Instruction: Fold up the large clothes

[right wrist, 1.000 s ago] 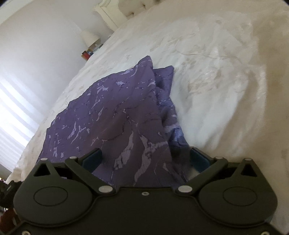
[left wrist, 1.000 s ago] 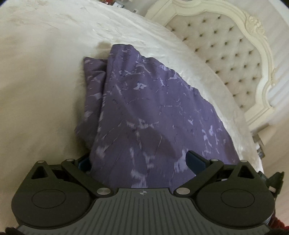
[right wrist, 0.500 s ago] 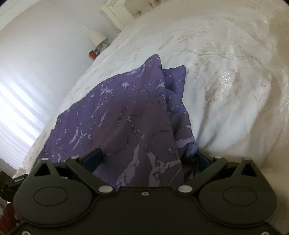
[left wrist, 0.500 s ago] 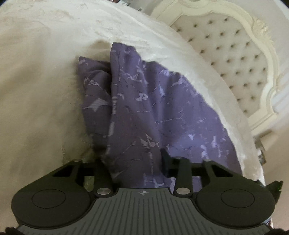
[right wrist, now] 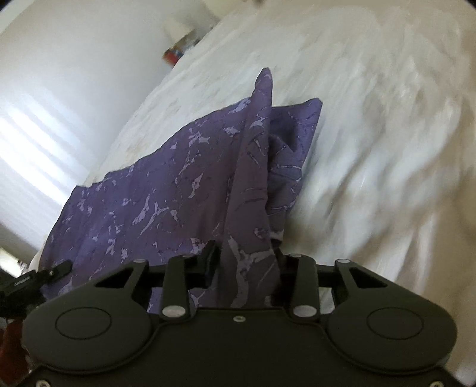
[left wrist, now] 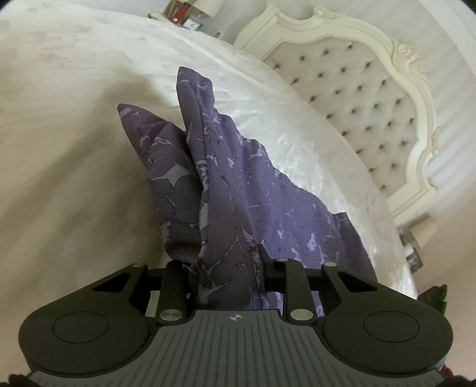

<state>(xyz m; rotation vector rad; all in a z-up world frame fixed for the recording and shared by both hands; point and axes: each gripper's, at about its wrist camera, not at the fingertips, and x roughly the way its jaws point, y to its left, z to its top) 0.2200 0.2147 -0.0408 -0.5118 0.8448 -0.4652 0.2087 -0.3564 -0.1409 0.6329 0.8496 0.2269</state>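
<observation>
A purple garment (left wrist: pixel 253 178) with pale marbled streaks lies on the white bed (left wrist: pixel 74 148), its near edge drawn up into taut ridges. In the left wrist view my left gripper (left wrist: pixel 227 262) has a bunched fold of it between its fingers, and the jaws are closing, pressed on the cloth. The right wrist view shows the same garment (right wrist: pixel 163 202) and my right gripper (right wrist: pixel 245 253). Its jaws are also closing, squeezing a fold at the garment's other near corner. The far corners stay on the bedspread (right wrist: pixel 372 148).
A tufted cream headboard (left wrist: pixel 357 98) rises at the right of the left wrist view. A bedside table with small items (left wrist: pixel 184 15) stands beyond the bed. A lamp (right wrist: pixel 178 32) sits near the wall. The other gripper's tip (right wrist: pixel 26 282) shows at the left edge.
Both grippers went from wide open to closed on the garment's near edge. Both then rose, pulling the cloth up into ridges off the bed.
</observation>
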